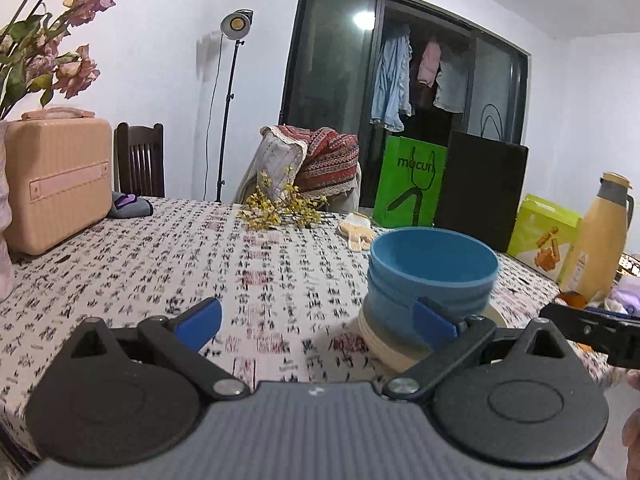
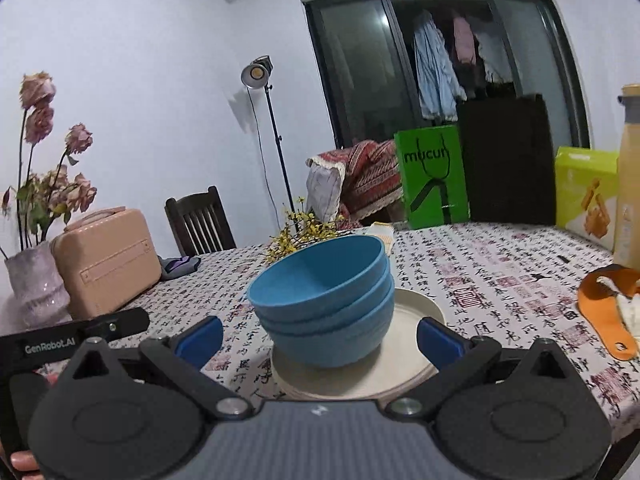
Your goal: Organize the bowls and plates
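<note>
Both of my grippers hang wide open and hold nothing. Seen from the left wrist, my left gripper hovers over bare tablecloth, left of the stack of blue bowls; its right fingertip overlaps the bowls' lower wall, and I cannot tell whether it touches. From the right wrist, my right gripper spreads its fingers either side of the same bowls, the blue pads standing apart from them, with the stack centred in the gap.

Three bowls sit nested, one inside the next, on a cream plate; in the left view that plate looks like a pile of several, with layered rims.

Left of the bowls, a wide stretch of cloth lies open as far as a pink case and a vase of dried roses near the table's left edge. Behind the bowls lies a sprig of yellow flowers, and a pale glove beside it. Right of the bowls there is open cloth, then an orange tool, with a green box and a yellow flask at the far right edge.
</note>
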A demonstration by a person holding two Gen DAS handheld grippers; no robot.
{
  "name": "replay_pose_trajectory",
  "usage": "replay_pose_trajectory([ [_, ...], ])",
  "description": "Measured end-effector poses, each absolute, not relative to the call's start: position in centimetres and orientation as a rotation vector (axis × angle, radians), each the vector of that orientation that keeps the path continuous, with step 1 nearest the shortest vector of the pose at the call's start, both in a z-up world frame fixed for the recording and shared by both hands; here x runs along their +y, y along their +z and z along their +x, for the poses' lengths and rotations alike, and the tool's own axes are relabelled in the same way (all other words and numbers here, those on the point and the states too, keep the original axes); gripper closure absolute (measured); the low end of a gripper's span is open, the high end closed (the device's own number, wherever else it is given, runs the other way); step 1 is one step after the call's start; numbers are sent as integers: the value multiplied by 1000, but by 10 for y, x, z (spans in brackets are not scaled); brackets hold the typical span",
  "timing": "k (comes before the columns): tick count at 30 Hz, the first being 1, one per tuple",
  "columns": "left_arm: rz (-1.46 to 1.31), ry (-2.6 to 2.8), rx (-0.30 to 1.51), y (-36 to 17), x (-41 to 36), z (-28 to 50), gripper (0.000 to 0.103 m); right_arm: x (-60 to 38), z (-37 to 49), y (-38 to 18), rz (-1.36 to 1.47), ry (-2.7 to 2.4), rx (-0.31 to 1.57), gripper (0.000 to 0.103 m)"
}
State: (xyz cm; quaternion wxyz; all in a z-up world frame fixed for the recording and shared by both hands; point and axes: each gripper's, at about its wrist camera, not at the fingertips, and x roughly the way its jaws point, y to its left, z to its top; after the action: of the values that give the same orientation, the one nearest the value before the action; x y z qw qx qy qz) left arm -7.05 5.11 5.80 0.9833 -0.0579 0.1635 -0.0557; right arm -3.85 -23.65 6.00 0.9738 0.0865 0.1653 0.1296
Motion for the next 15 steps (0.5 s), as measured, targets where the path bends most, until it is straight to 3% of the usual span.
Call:
replay_pose_trajectory([
  [15, -65, -150, 291, 26, 46, -122, 0, -244, -98, 29, 124, 217, 307, 0],
])
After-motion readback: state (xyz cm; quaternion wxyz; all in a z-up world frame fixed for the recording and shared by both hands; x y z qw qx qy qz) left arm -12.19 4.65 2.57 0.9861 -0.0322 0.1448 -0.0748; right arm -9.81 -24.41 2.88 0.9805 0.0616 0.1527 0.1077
